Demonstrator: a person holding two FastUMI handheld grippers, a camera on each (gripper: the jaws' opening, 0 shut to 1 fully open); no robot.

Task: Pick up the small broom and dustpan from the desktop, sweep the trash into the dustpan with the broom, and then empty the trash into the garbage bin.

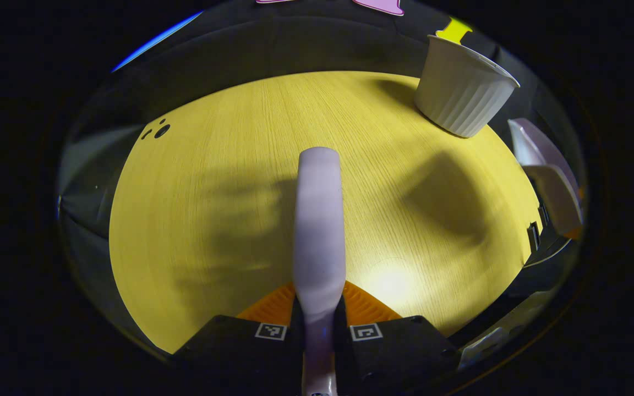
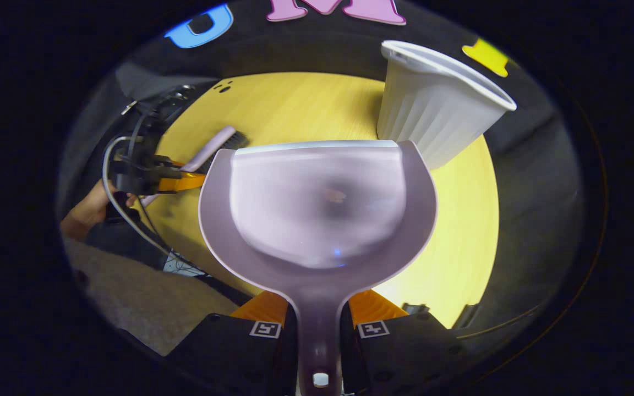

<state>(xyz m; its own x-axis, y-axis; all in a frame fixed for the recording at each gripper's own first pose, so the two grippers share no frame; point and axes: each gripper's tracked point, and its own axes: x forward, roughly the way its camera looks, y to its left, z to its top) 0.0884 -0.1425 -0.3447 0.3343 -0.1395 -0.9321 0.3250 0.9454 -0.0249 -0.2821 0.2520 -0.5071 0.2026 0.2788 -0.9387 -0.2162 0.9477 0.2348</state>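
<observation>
Spanning both views, a yellow wood-grain desk (image 1: 229, 220) carries the work, its curved far edge meeting the dark booth wall and its broad middle bare, with shadows across it in the left gripper view. A white ribbed garbage bin (image 2: 432, 104) stands on the desk's far right part, upright and open-mouthed; in the left gripper view the same bin (image 1: 463, 91) sits at the desk's far right edge.

The right tongs (image 2: 318, 324) are closed on the handle of the pale lilac dustpan (image 2: 317, 203), both fingers pressing its stem. The pan is held above the desk with its flat front lip just beside the bin's wall; whether they touch cannot be told. Whether any trash lies in the blurred bowl cannot be told.

The left tongs (image 1: 320, 324) are clamped on the lilac handle of the small broom (image 1: 320, 220), which runs straight ahead over the desk. The right gripper view adds what the left lacks: the broom's dark bristles (image 2: 233, 140) at the far end, and a person's hand (image 2: 88, 212) holding those left tongs (image 2: 187, 180) amid looping cables at the desk's left edge. The left gripper view shows the dustpan (image 1: 548, 181) edge-on at far right.

A few small dark marks (image 1: 157, 129) sit near the desk's far left edge. No readable writing shows on bin, pan or broom; square coded markers (image 1: 270, 331) sit on the tongs.
</observation>
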